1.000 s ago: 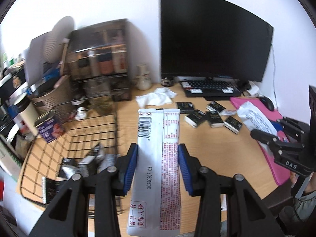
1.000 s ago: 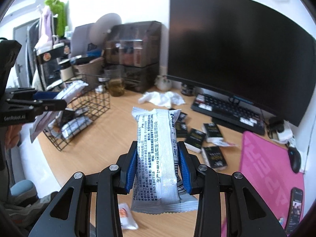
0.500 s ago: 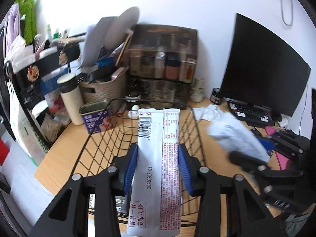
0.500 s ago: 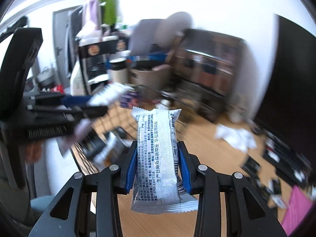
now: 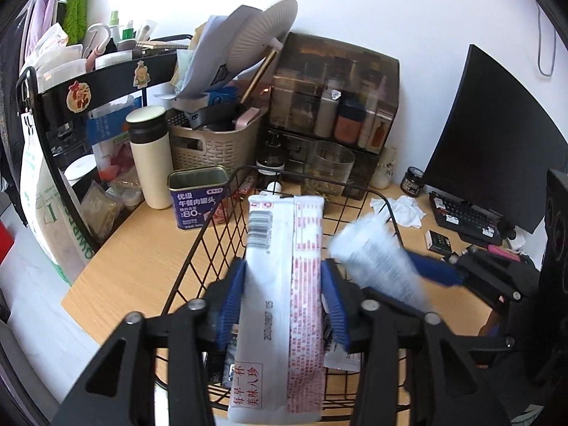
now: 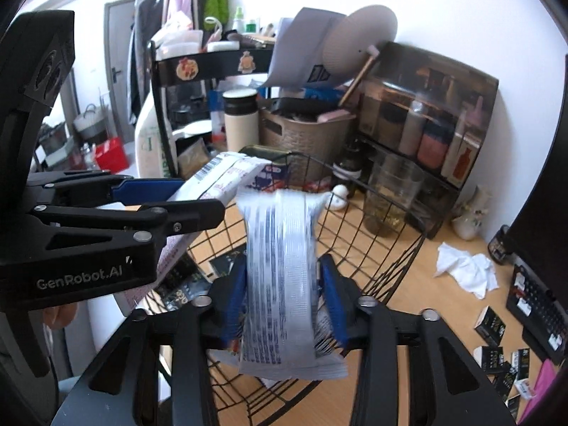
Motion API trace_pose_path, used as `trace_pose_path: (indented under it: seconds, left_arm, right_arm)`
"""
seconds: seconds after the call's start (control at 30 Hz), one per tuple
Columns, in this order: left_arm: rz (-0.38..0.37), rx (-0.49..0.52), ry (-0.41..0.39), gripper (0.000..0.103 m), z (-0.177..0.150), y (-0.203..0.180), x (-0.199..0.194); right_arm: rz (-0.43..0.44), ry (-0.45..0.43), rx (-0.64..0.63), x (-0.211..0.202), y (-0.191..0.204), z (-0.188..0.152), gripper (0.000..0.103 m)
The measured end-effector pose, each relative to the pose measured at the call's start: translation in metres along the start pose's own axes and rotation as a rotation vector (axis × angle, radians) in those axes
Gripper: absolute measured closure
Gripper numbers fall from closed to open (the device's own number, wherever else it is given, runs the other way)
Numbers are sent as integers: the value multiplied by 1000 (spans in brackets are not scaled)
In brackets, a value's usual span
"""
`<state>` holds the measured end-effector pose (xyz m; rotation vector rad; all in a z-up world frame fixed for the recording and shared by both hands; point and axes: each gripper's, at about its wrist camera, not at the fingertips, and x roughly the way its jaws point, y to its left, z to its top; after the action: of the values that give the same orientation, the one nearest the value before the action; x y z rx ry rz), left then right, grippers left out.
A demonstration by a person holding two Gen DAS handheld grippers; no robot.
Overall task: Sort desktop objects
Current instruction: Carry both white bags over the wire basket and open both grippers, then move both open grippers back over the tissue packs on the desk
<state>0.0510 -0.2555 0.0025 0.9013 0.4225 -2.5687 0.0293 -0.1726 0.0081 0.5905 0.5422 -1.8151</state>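
The left claw [image 5: 284,305] is opening over the wire basket [image 5: 220,234], with a long white sachet [image 5: 280,305] standing between its blue pads; a sliver of gap shows on the right side, so the pads no longer press on it. The right claw [image 6: 284,305] is opening too, and its white packet [image 6: 280,284] hangs blurred between the pads, free of them, above the same basket [image 6: 372,234]. Both claws sit side by side over the basket, just apart.

The worktop [image 5: 142,262] is pale wood against a white wall. Behind the basket stand a blue tin [image 5: 197,200], a cream flask [image 5: 149,156], a woven bin [image 5: 209,145] and a smoky plastic organiser [image 5: 333,106].

The left view takes in a monitor [image 5: 497,135], a keyboard [image 5: 465,218] and a crumpled tissue [image 5: 401,209]. The right view alone shows dark sachets [image 6: 188,284] lying in the basket, small black boxes [image 6: 491,323] scattered on the worktop, and a doorway [image 6: 117,53] far left.
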Motion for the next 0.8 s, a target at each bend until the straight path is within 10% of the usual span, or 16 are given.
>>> trace_pose_path:
  seconds: [0.53,0.8]
  left_arm:
    - [-52,26,-31,29,-3,-26,-15]
    - [-153,141,-31,29,-15,-85,-33]
  right_arm:
    - [-24,-41,32,-34,-21,-7,39]
    - [-173,-48,102,-108,-100,-58,39]
